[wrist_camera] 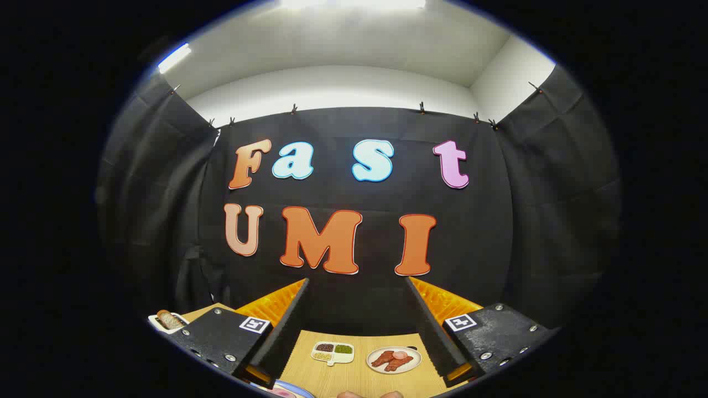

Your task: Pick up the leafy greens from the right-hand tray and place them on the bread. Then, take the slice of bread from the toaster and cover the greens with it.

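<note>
My gripper [357, 282] is open, its two fingers spread wide and held high above a wooden table [359, 381], with nothing between them. Beyond the left finger stands a white toaster [160, 323] with a brown bread slice [168, 318] sticking up out of it. On the table between the fingers lies a white divided tray [332, 359]; one compartment holds something green [343, 349], the others dark and pale bits. To its right sits a round white plate [412, 354] with reddish-brown meat pieces [391, 360].
A blue-rimmed plate [290, 388] with something pink on it peeks in under the left finger. A tan rounded edge [369, 394] shows at the table's near side; I cannot tell what it is. Black cloth walls the booth on three sides.
</note>
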A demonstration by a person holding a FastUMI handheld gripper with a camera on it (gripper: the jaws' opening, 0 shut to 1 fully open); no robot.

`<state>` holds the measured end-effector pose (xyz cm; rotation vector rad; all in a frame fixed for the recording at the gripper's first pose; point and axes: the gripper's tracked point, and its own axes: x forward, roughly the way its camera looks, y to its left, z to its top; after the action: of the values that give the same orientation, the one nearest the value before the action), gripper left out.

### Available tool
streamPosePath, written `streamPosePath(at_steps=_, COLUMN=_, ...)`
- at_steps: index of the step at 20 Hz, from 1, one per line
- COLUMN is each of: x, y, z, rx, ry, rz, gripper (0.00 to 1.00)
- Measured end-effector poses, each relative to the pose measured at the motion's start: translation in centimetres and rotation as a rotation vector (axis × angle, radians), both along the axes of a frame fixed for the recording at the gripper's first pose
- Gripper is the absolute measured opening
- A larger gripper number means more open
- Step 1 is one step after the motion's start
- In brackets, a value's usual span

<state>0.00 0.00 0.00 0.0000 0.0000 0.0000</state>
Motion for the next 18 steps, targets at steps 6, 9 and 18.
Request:
streamPosePath(at_steps=6, x=0.1, y=0.2, z=-0.2, rx=-0.01, ry=0.004, rz=0.007, gripper=0.99)
streamPosePath(at_steps=9, x=0.3, y=0.5, z=-0.5, rx=-0.01, ry=0.016, rz=0.016, gripper=0.99)
streamPosePath(at_steps=18, x=0.5, y=-0.2, z=-0.9, rx=-0.005, ry=0.022, rz=-0.009, gripper=0.99)
